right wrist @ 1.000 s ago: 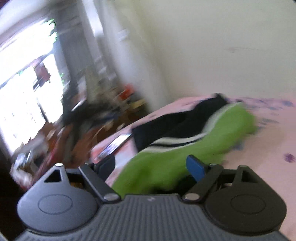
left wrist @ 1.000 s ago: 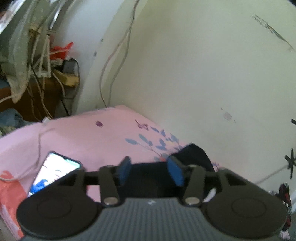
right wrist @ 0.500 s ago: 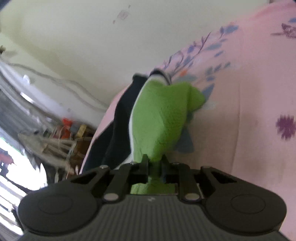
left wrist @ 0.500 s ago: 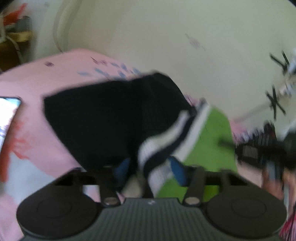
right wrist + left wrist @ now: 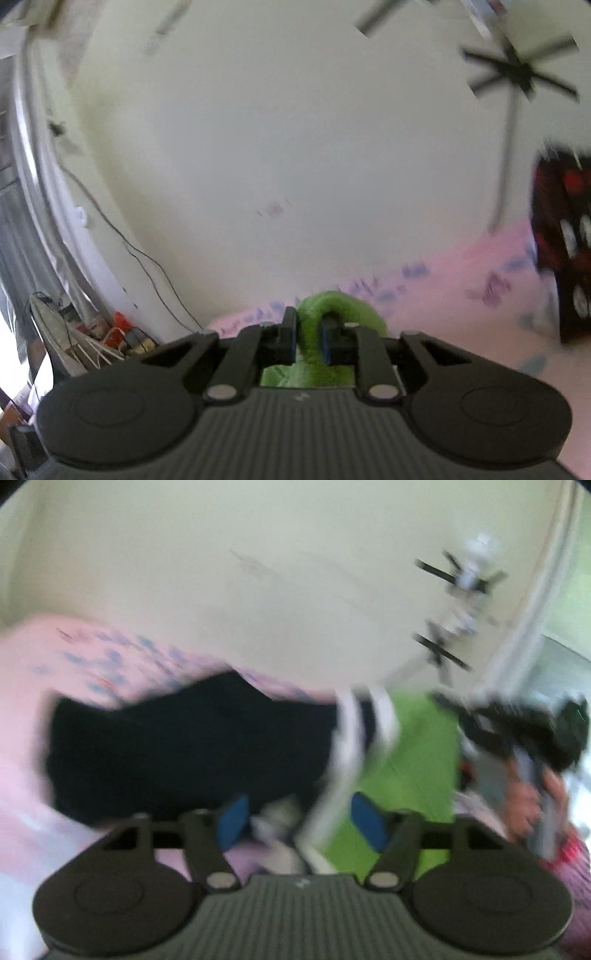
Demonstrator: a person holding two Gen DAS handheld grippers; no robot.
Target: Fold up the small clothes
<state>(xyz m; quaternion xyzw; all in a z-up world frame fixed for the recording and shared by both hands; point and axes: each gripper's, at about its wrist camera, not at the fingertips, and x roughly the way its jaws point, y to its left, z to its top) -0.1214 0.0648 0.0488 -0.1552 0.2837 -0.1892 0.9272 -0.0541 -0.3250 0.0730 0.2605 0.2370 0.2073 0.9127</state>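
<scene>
A small garment, black (image 5: 184, 746) on its left part, white-striped in the middle and green (image 5: 417, 760) on the right, lies on the pink floral bedsheet (image 5: 92, 657). My left gripper (image 5: 299, 821) is open, its blue pads on either side of the garment's near edge by the stripes. My right gripper (image 5: 308, 338) is shut on a fold of the green cloth (image 5: 332, 302) and holds it up. The right gripper and the hand holding it show in the left wrist view (image 5: 524, 734), at the garment's right end. The view is blurred.
A pale wall (image 5: 277, 166) stands right behind the bed. Cables and clutter (image 5: 92, 339) sit at the far left beside the bed. A black and red patterned cloth (image 5: 561, 243) lies on the sheet at the right. A fan-like stand (image 5: 461, 602) is by the wall.
My left gripper has opened wider at the garment's edge and swung right. My right gripper stays shut on the green cloth and has lifted and tilted up toward the wall.
</scene>
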